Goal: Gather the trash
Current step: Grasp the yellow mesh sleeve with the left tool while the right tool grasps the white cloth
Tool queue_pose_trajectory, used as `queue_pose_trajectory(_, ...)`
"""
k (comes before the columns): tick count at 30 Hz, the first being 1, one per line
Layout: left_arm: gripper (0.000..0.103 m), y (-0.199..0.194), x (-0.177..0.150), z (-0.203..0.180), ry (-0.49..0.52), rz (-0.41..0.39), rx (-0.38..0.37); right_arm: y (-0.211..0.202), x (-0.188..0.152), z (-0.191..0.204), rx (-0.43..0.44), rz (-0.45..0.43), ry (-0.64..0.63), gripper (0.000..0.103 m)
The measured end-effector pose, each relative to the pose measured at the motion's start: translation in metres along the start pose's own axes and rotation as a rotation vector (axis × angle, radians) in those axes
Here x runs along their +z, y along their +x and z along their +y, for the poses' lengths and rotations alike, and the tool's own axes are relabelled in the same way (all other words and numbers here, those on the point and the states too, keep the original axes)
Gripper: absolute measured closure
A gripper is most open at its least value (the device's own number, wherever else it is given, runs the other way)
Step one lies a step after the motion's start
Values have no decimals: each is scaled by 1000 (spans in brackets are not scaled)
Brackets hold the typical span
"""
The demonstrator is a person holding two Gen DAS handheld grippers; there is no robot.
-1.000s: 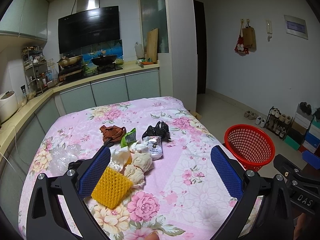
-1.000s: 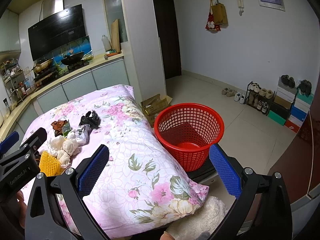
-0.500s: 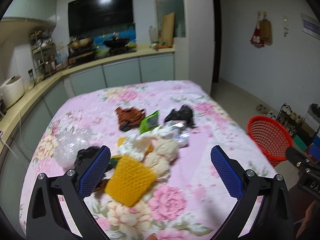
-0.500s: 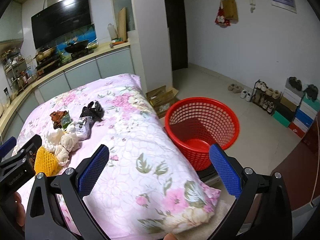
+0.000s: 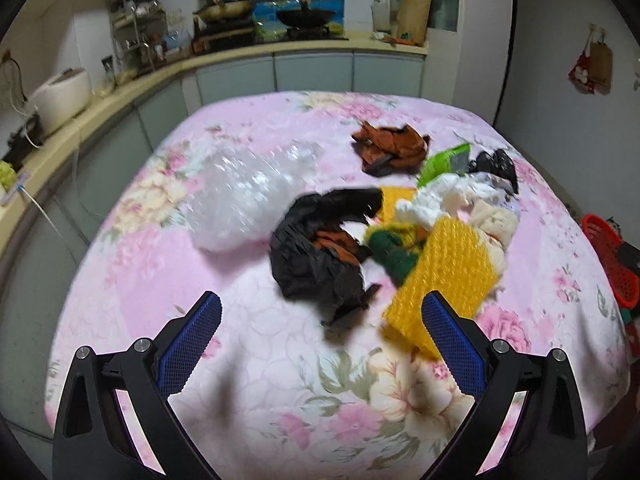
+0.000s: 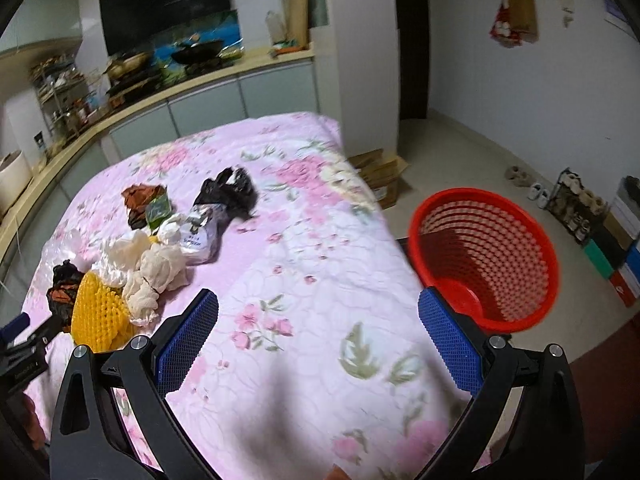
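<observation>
Left gripper wide open, empty, lined up on the black bag at the near edge of the trash pile (easiest first pick). Right gripper also spread, holding nothing; red basket waits on the floor beside the table.

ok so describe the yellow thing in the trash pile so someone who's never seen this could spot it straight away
Start at the table with the pink floral cloth and find the heap of trash near its middle. At the heap's near edge, closest to the left claw, lies the yellow foam net. It is the only bright yellow piece with a honeycomb mesh, beside the crumpled black bag and the cream tissue wads.
</observation>
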State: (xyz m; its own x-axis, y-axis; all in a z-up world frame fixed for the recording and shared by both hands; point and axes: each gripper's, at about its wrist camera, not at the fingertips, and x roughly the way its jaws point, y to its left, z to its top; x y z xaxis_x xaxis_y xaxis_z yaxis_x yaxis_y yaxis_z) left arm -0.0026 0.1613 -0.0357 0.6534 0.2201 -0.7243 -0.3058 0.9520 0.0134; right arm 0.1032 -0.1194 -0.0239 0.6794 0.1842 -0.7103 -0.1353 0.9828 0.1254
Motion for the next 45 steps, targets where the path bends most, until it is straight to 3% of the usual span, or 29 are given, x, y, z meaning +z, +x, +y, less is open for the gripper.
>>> queue_pose_trajectory(5, 7, 5, 4, -25, 69, -13, -89, 12, 6, 12, 24, 21, -23, 5)
queue_pose_trajectory(7, 13, 14, 7, -39, 102, 3, -125, 17, 7, 15, 28, 30, -28, 5)
queue_pose_trajectory(9, 22, 24, 8, -49, 137, 26, -146, 20, 7, 16, 40, 48, -27, 5)
queue_pose_trajectory(11, 46, 38, 8, -56, 150, 82, -185, 23, 8, 17, 57, 68, -26, 5)
queue_pose_trajectory(13, 53, 40, 7, -56, 158, 78, -182, 27, 9, 20, 75, 84, -30, 5)
queue_pose_trajectory(14, 63, 40, 7, -56, 162, 76, -186, 29, 10, 23, 87, 93, -31, 5)
queue_pose_trajectory(17, 79, 31, 7, -49, 153, 69, -224, 37, 11, 34, 156, 136, -26, 5)
queue_pose_trajectory(25, 81, 0, 12, -23, 98, 5, -256, 65, 13, 86, 249, 193, -75, 8)
queue_pose_trajectory(30, 81, -9, 19, -10, 68, -25, -305, 90, 14, 107, 280, 248, -78, 26)
queue_pose_trajectory(33, 81, -10, 20, -7, 59, -30, -303, 102, 11, 116, 306, 280, -86, 43)
queue_pose_trajectory(37, 81, -12, 22, 0, 31, -37, -369, 100, 9, 121, 335, 266, -105, 65)
queue_pose_trajectory(40, 80, -10, 22, 2, 19, -35, -387, 92, 8, 119, 336, 252, -115, 71)
queue_pose_trajectory(45, 78, -6, 21, -6, 42, -24, -408, 81, 7, 104, 324, 233, -105, 73)
